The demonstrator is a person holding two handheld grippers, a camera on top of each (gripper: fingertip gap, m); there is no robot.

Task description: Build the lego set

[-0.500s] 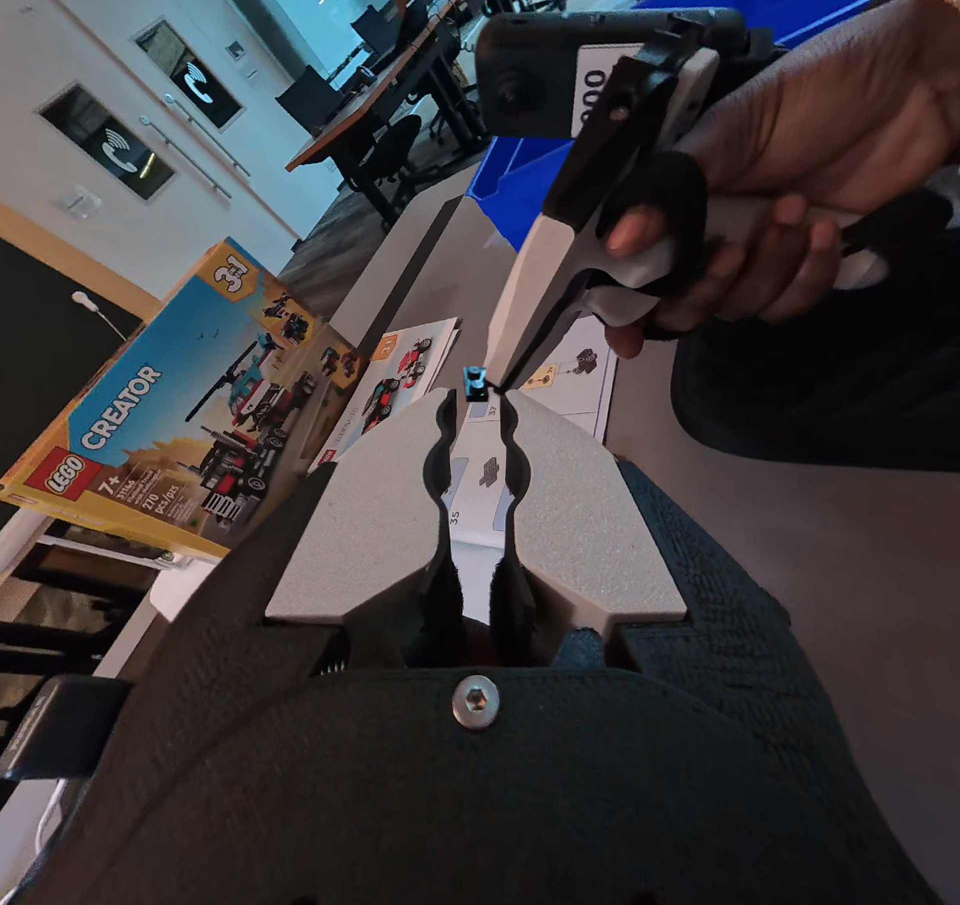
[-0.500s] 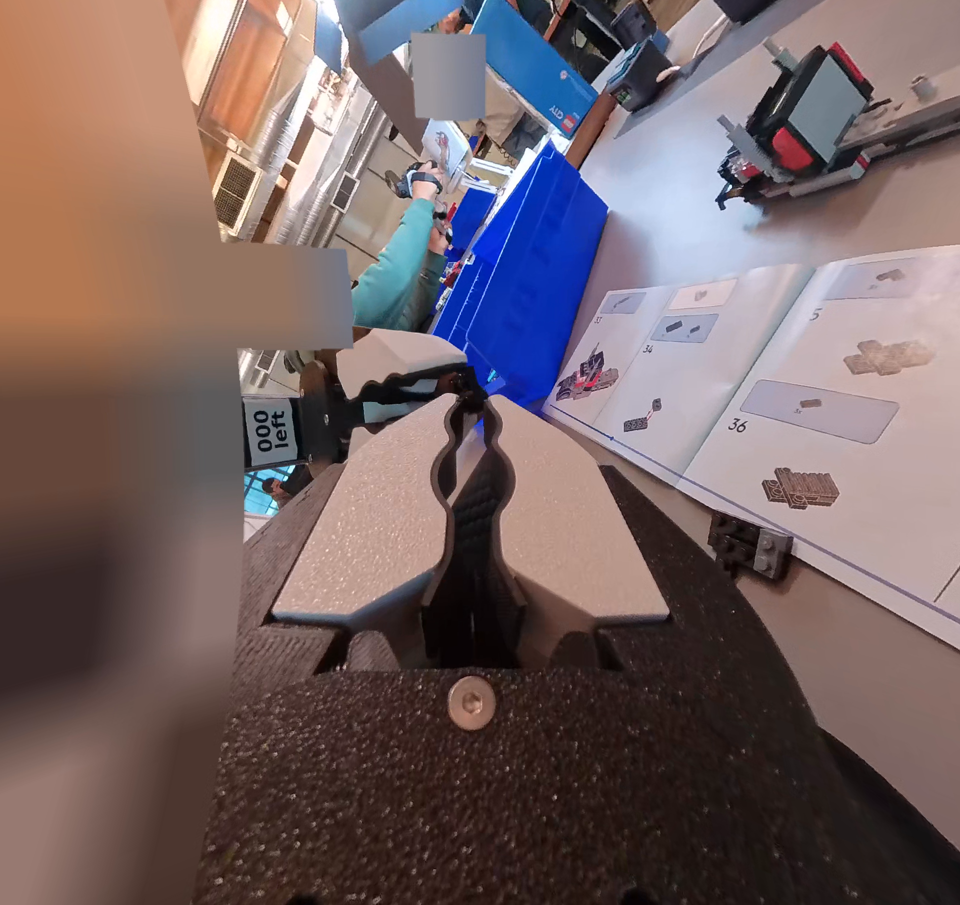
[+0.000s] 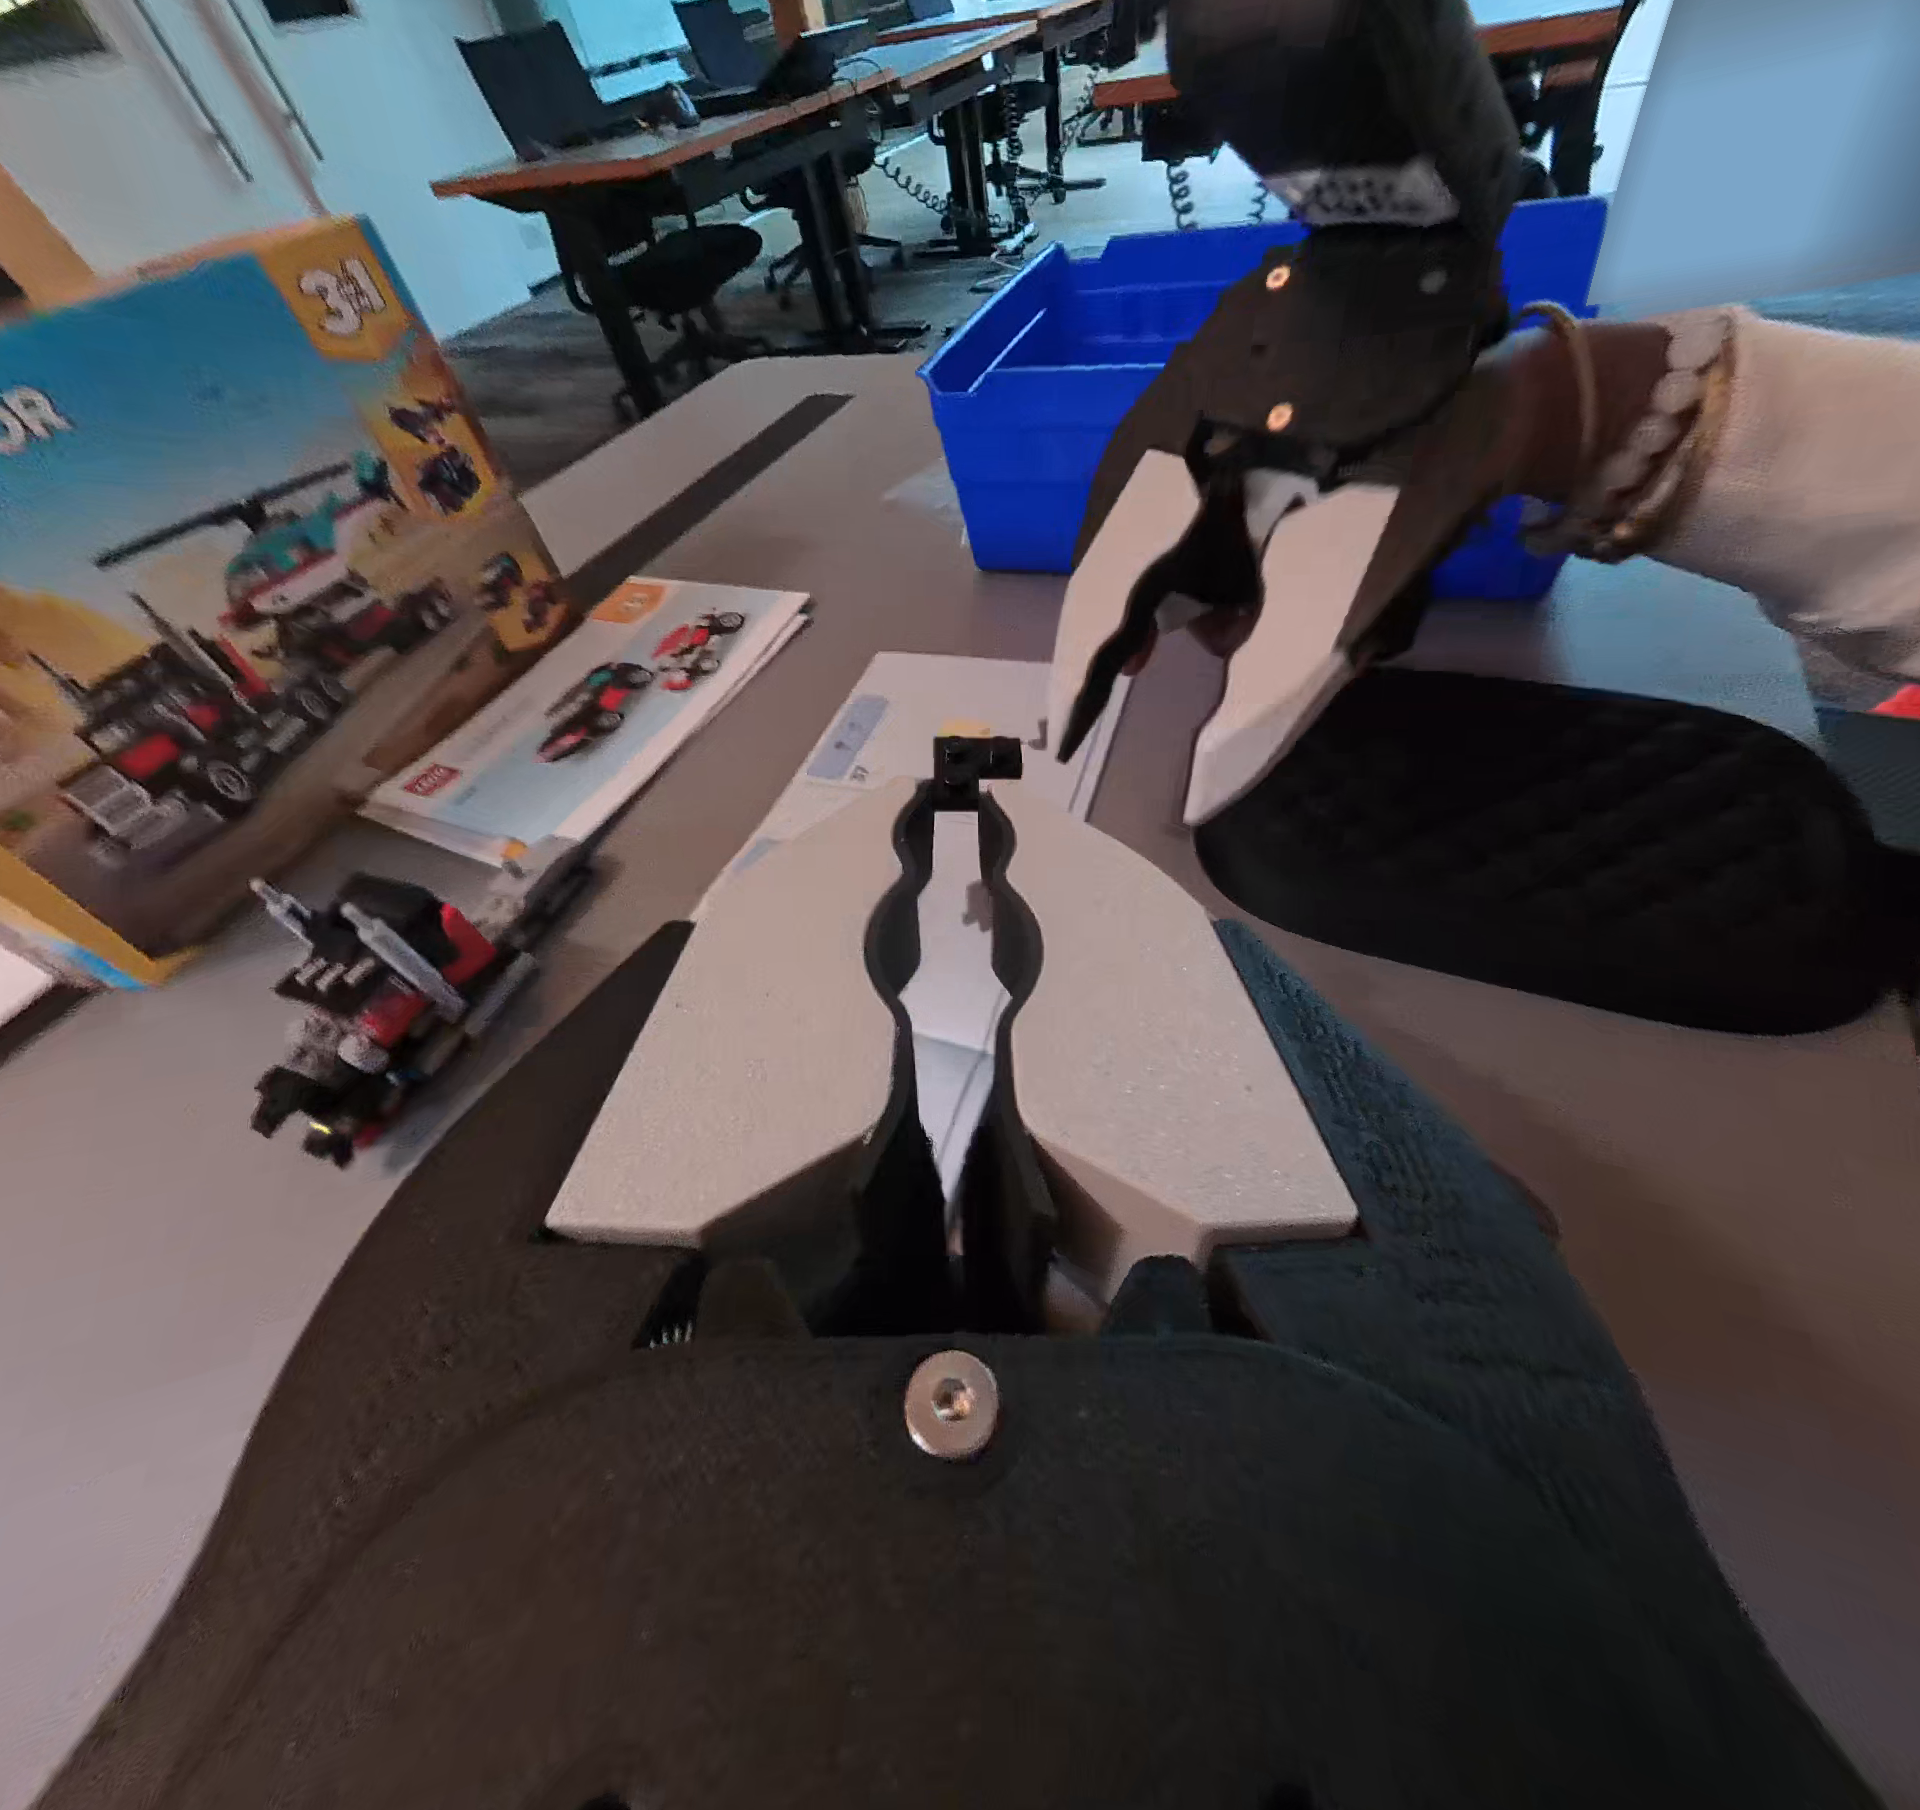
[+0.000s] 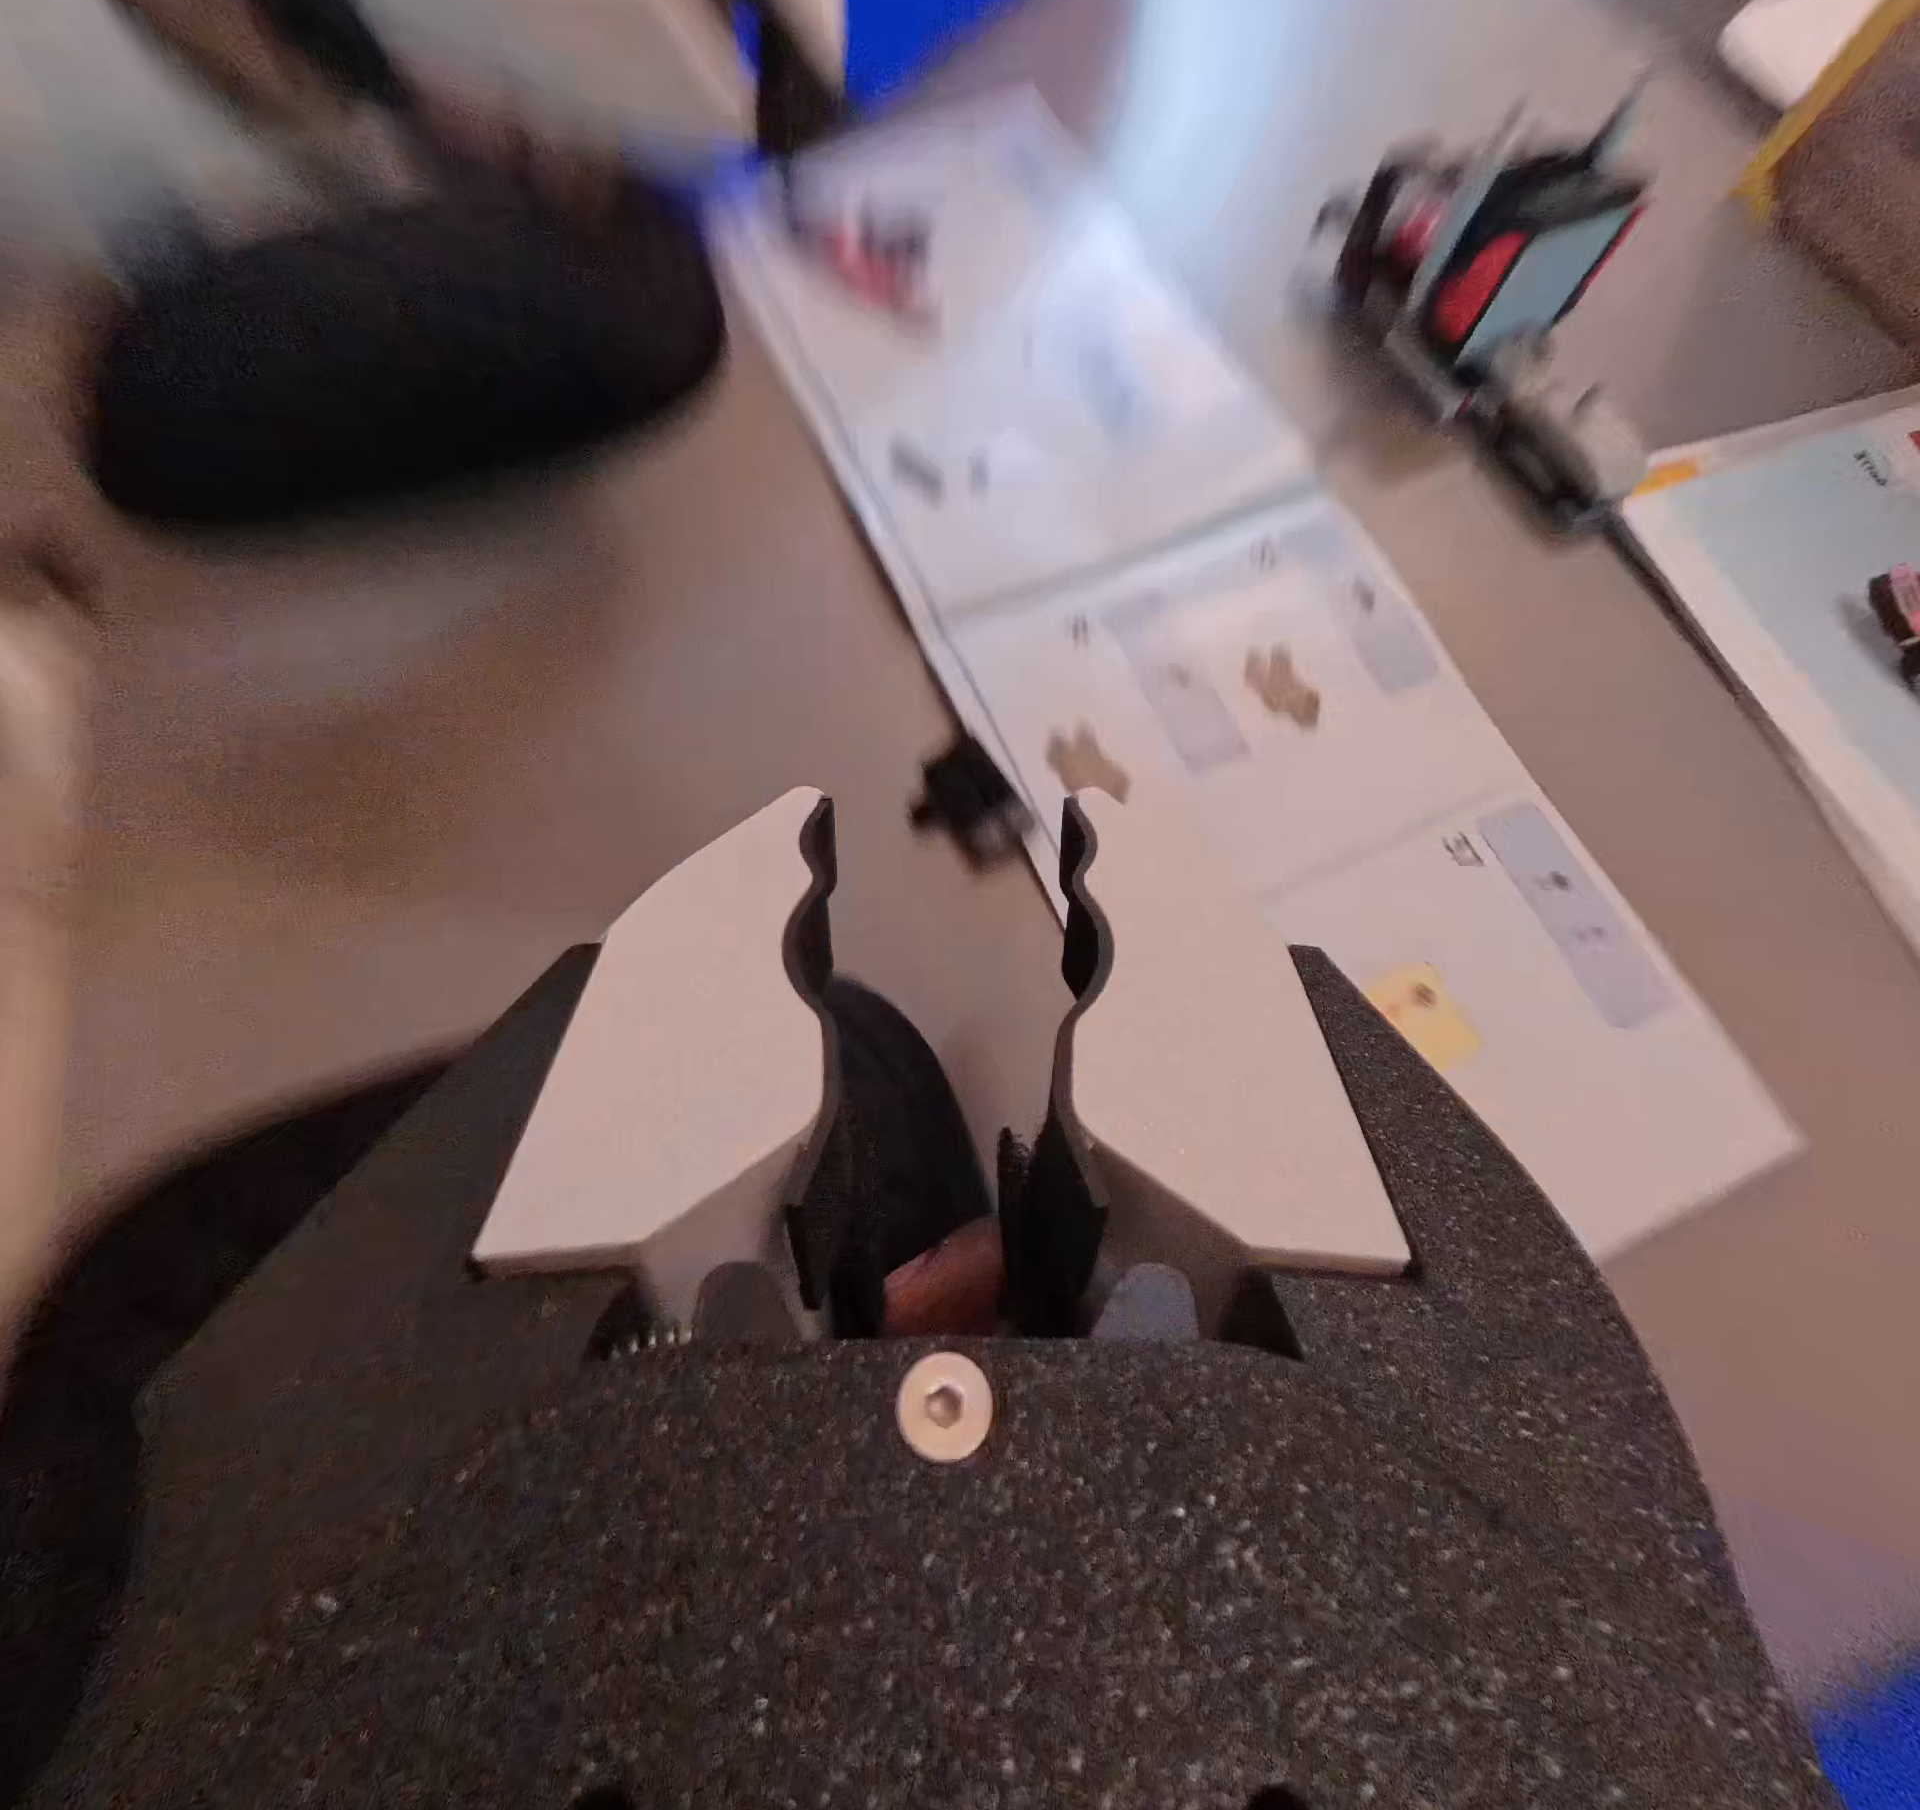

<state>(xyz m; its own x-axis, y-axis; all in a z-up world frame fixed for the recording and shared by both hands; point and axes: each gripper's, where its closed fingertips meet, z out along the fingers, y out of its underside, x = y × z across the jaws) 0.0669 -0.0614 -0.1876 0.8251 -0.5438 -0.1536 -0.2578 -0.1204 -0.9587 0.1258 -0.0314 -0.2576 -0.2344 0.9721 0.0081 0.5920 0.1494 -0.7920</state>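
The left gripper (image 3: 954,804) pinches a small black piece (image 3: 975,758) at its tips; the right gripper (image 4: 945,820), spread apart, hangs just beside it.

Bare grey table (image 3: 1558,1241) at right and lower left of the left wrist view gives open passage. Left edge blocked by upright set box (image 3: 239,555), with the part-built truck (image 3: 384,991) just beside it. Booklets (image 3: 623,711) lie flat at centre. Blue bin (image 3: 1049,430) walls off the upper centre. Black pad (image 3: 1558,846) lies at right, right gripper (image 3: 1132,763) hanging spread above its near edge. Right wrist view: small black piece (image 4: 966,804) sits just ahead of the fingertips, at the open manual's (image 4: 1351,825) edge.
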